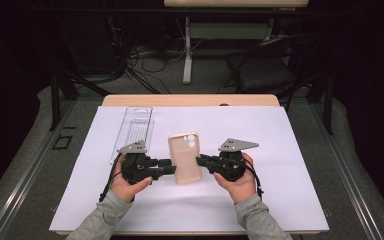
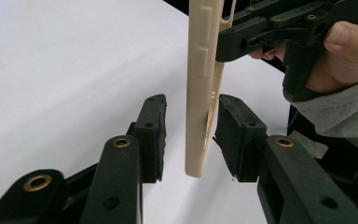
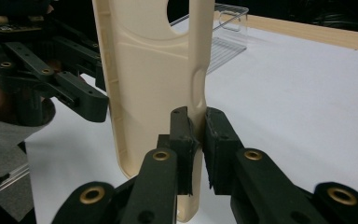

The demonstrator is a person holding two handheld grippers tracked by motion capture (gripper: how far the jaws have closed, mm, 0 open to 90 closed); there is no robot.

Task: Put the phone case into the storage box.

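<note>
Right gripper [image 3: 193,140] fingers clamped on edge of beige phone case [image 1: 184,157]. Left gripper [image 2: 189,133] fingers parted, case edge between them, untouched. Case above white surface [image 1: 280,150].

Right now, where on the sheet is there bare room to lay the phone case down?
Free: the right of the white sheet, beyond the right gripper, and the strip along its far edge. Crowded: the middle, where both grippers meet at the case, and the left, where the clear tray lies behind the left gripper.
</note>
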